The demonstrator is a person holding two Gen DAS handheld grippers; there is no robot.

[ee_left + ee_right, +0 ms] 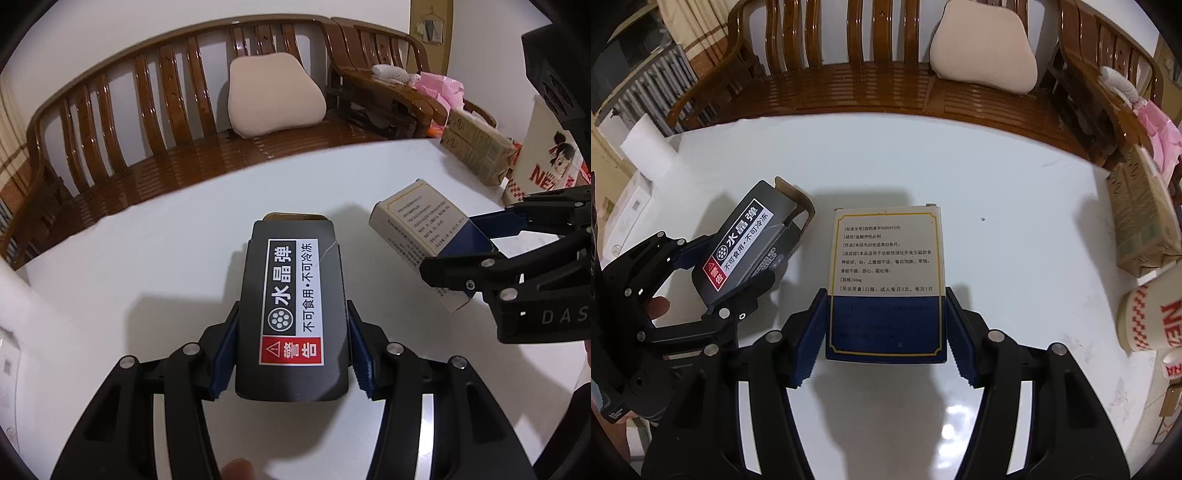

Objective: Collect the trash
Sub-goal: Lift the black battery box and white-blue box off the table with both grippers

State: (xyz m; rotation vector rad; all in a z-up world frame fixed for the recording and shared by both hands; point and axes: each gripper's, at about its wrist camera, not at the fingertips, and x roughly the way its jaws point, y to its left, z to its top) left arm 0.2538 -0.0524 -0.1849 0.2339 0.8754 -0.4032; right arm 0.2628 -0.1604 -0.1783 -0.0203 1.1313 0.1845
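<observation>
Left gripper (pixel 291 343): 2 fingers clamped on black cardboard box with warning label (pixel 291 314). Right gripper (pixel 886 332): 2 fingers clamped on white-and-blue medicine carton (pixel 886 280).

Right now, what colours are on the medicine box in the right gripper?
Cream above, dark blue below, on the medicine box; right wrist view.
</observation>
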